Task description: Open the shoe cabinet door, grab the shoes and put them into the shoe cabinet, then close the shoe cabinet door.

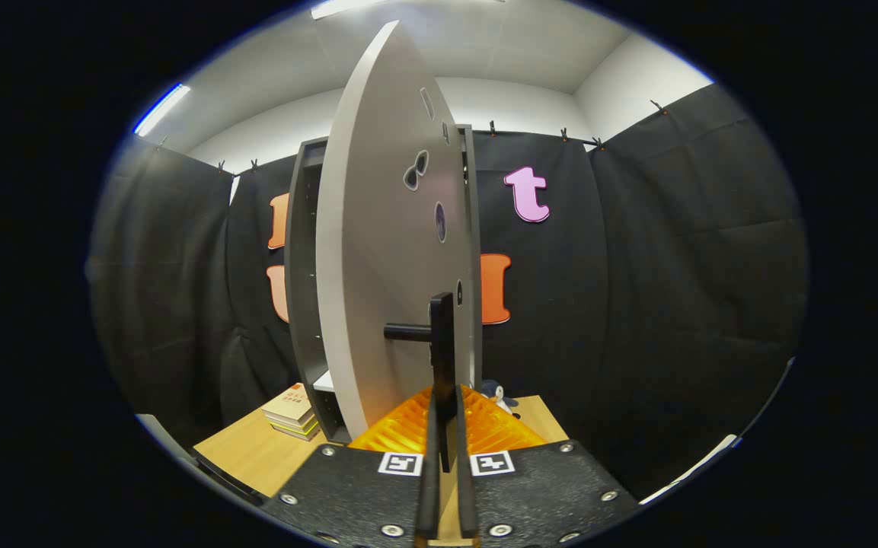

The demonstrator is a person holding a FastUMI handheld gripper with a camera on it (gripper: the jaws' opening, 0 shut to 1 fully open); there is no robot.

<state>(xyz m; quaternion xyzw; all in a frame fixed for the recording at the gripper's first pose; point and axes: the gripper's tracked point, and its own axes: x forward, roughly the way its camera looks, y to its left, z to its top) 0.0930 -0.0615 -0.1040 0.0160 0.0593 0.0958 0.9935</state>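
Observation:
The grey shoe cabinet door [378, 251] stands partly swung out, its thin edge turned toward me, with several round and oval holes in its face. Behind it is the dark cabinet frame [300, 289], with a pale shelf [324, 380] showing low inside. A black bar handle [442, 335] stands upright on the door on a short stub. My gripper [446, 402] is shut on the lower end of that handle, which sits between the two fingers.
The cabinet stands on a wooden table [256, 453]. A short stack of books [292, 412] lies to the left of the cabinet's foot. A small plush toy [498, 394] sits just beyond the fingers on the right. Black cloth walls close in all round.

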